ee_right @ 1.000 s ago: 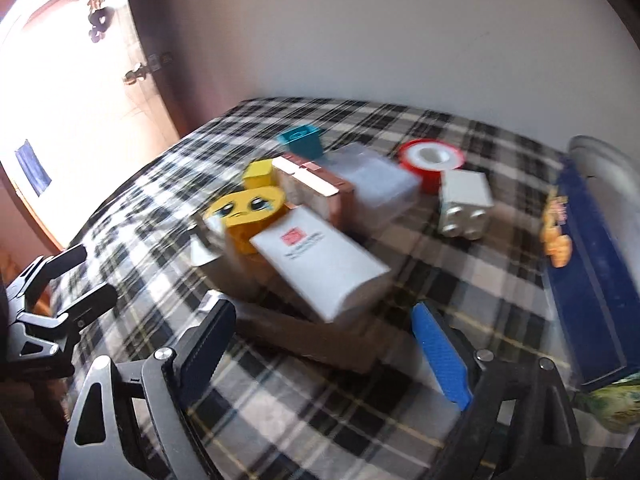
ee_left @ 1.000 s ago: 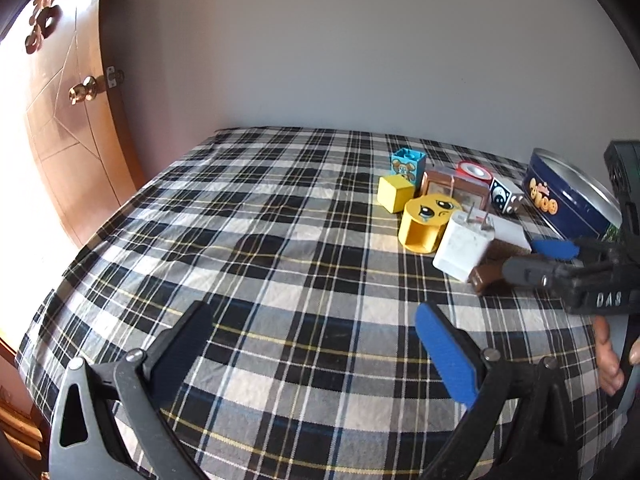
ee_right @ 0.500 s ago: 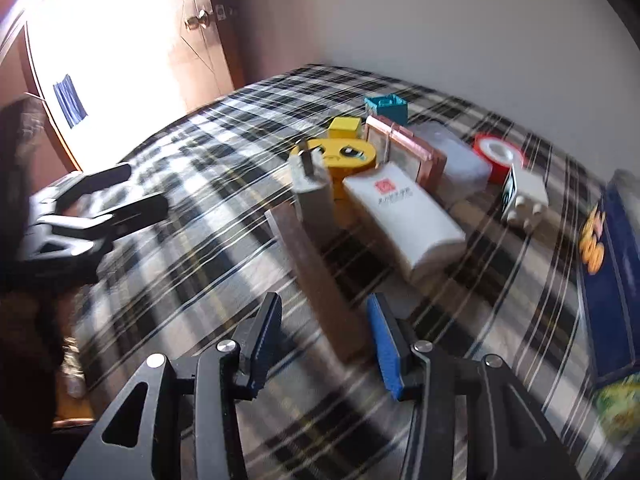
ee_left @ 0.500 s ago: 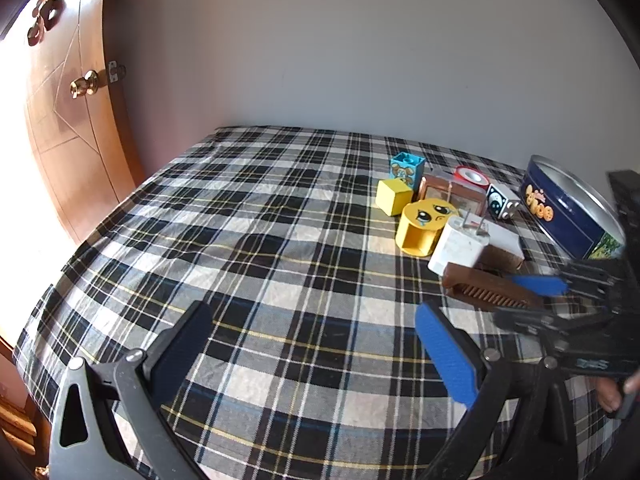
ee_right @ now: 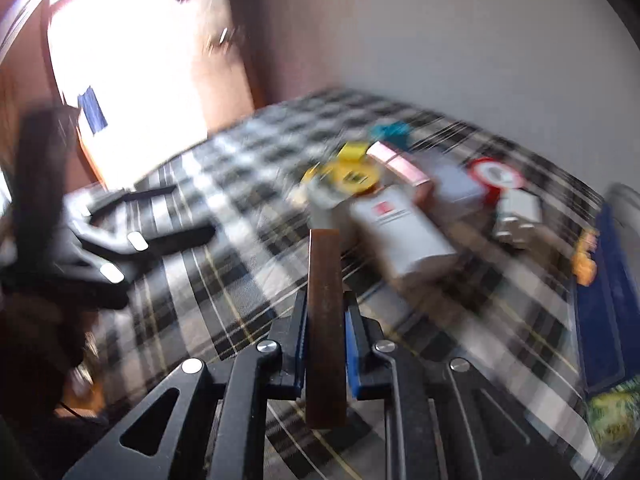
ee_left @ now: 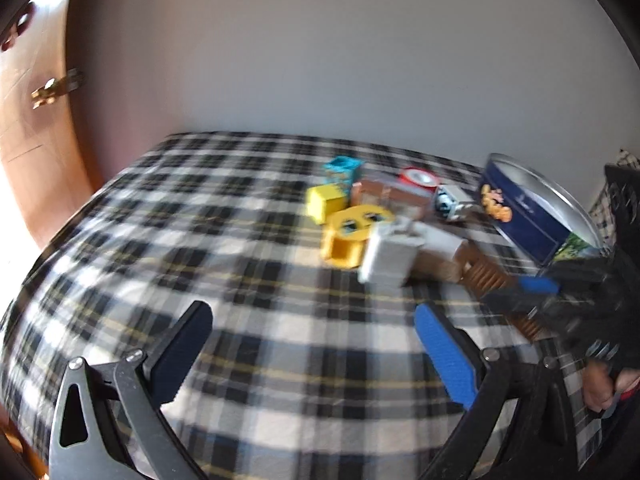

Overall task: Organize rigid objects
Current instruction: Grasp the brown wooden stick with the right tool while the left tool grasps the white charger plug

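The right gripper (ee_right: pixel 326 344) has its jaws clamped on a brown wooden comb (ee_right: pixel 325 312), held edge-on above the checked cloth (ee_left: pixel 240 248) near the blurred cluster of small items: a yellow face-printed holder (ee_left: pixel 352 228), a white charger block (ee_left: pixel 386 258) and a white box (ee_right: pixel 404 232). The left gripper (ee_left: pixel 312 344) hangs over bare cloth with its jaws wide and nothing between them, and a blue round tin (ee_left: pixel 532 216) sits to the right of the cluster
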`<control>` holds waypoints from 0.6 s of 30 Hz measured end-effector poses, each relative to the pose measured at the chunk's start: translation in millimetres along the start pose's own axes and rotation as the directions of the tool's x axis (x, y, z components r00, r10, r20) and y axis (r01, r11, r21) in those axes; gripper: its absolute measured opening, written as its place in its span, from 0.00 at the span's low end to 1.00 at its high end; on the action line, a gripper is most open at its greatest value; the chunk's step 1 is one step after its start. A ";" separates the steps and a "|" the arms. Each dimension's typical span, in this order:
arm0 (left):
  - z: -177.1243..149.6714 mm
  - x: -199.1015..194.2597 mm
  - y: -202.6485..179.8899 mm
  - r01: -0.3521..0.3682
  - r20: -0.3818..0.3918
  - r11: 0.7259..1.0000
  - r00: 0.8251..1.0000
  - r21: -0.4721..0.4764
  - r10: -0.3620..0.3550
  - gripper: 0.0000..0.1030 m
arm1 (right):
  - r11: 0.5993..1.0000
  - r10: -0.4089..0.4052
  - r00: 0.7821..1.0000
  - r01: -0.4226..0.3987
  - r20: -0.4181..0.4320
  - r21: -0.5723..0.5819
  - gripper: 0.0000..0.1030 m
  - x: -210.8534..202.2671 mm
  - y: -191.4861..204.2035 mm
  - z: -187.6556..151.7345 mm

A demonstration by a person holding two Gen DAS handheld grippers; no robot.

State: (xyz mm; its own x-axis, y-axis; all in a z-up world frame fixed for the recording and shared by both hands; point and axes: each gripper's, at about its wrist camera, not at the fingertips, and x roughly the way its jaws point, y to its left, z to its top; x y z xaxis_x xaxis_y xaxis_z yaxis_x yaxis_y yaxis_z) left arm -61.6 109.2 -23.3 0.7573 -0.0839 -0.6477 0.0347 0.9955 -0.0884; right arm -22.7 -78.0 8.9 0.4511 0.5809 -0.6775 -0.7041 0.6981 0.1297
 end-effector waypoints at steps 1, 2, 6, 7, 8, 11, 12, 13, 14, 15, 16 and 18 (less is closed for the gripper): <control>3.7 3.6 -7.2 0.012 -0.002 1.000 1.000 0.015 -0.012 0.96 | 0.999 0.008 0.999 -0.009 0.040 0.035 0.17 -11.7 -9.5 0.8; 8.1 7.7 -14.8 0.027 -0.007 0.999 1.000 0.027 -0.027 0.96 | 0.998 0.000 0.997 -0.005 0.076 0.067 0.17 -21.8 -19.3 0.9; 22.9 26.8 -38.9 0.041 -0.027 0.998 0.999 0.051 -0.039 0.95 | 0.983 -0.111 0.982 0.085 0.152 0.165 0.17 -42.8 -49.1 -4.2; 26.5 34.4 -44.8 0.043 -0.043 0.997 0.998 0.058 -0.041 0.92 | 0.977 -0.134 0.978 0.103 0.160 0.189 0.17 -45.6 -55.5 -5.1; 29.2 42.0 -49.2 0.045 -0.063 0.997 0.997 0.059 -0.041 0.90 | 0.972 -0.146 0.975 0.111 0.166 0.205 0.17 -48.3 -59.7 -6.0; 34.0 62.5 -55.7 0.053 -0.111 0.997 0.993 0.046 -0.048 0.80 | 0.964 -0.153 0.969 0.103 0.192 0.247 0.17 -56.6 -68.2 -6.0; 34.4 68.8 -57.1 0.042 -0.125 0.998 0.991 0.046 -0.036 0.77 | 0.962 -0.152 0.968 0.098 0.202 0.256 0.17 -58.7 -69.3 -5.7; 35.7 71.3 -57.6 0.046 -0.115 0.998 0.993 0.039 -0.042 0.77 | 0.961 -0.149 0.967 0.092 0.208 0.260 0.17 -60.9 -69.7 -6.8; 37.6 73.3 -58.7 0.036 -0.113 0.999 0.993 0.040 -0.031 0.77 | 0.961 -0.145 0.966 0.087 0.213 0.262 0.17 -61.8 -69.7 -6.5; 38.5 73.9 -58.9 0.027 -0.111 0.999 0.994 0.044 -0.022 0.73 | 0.961 -0.142 0.966 0.083 0.215 0.262 0.17 -61.9 -69.4 -6.4; 38.8 75.0 -59.5 0.008 -0.113 0.998 0.994 0.055 -0.002 0.63 | 0.961 -0.143 0.966 0.084 0.216 0.262 0.17 -61.8 -68.9 -6.9; 36.2 78.9 -60.7 -0.011 -0.131 0.997 0.991 0.076 0.021 0.50 | 0.963 -0.146 0.967 0.090 0.209 0.256 0.17 -60.2 -67.2 -6.6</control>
State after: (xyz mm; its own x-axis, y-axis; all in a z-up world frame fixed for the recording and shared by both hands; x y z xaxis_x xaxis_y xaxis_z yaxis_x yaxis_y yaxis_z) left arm 19.7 43.8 -41.7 0.6662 -0.0685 -0.7426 0.0762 0.9968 -0.0236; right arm -6.2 -162.6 36.2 0.6534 0.5476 -0.5227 -0.4970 0.8311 0.2494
